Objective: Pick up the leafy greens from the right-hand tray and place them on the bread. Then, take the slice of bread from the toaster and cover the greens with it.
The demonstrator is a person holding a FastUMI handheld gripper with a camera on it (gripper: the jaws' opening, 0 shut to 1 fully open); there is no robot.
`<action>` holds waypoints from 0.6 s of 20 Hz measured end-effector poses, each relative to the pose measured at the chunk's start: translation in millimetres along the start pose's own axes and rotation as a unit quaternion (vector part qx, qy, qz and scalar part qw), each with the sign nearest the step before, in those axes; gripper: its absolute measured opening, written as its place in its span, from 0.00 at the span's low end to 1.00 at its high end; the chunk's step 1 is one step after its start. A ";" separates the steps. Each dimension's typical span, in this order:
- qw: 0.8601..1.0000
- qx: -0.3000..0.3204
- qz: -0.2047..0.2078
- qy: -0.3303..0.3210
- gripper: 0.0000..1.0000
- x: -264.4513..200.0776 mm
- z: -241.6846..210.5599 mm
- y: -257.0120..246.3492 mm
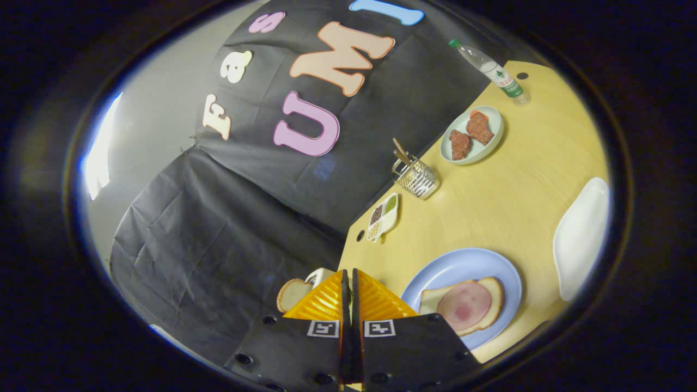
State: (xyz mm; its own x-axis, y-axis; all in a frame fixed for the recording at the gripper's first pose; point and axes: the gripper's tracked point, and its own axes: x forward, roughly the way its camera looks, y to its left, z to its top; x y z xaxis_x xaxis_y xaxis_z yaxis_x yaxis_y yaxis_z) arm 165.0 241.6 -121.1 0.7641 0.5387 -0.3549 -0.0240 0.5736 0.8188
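Gripper (pixel 348 283) fingers together on nothing, tilted above the table (pixel 506 201); ham-topped bread (pixel 465 305) on blue plate (pixel 452 267) waits just beside them, toaster (pixel 321 275) slice (pixel 291 294) peeks behind, greens not discernible on the white tray (pixel 582 234), so level out, find them first.

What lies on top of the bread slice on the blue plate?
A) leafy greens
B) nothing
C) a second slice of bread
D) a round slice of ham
D: a round pink ham slice lies on the bread on the blue plate, beside the closed, empty fingers.
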 end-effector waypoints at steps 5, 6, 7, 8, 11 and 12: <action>0.999 0.008 -0.047 0.012 0.03 7.7 -8.0 -42.8; 0.998 0.003 -0.065 0.011 0.03 4.2 -6.7 -56.3; 0.997 -0.003 -0.080 0.008 0.03 1.6 -4.5 -67.7; 0.995 -0.009 -0.095 0.005 0.03 -2.5 -2.4 -78.6; 0.991 -0.023 -0.129 -0.002 0.03 -12.3 4.7 -106.7; 0.990 -0.028 -0.139 -0.003 0.03 -14.0 4.6 -115.2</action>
State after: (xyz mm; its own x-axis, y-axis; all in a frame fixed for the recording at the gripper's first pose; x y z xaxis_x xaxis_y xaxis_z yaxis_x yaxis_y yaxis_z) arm 160.1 165.1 -208.3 0.7497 0.3513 -0.5608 0.1523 0.7331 0.6628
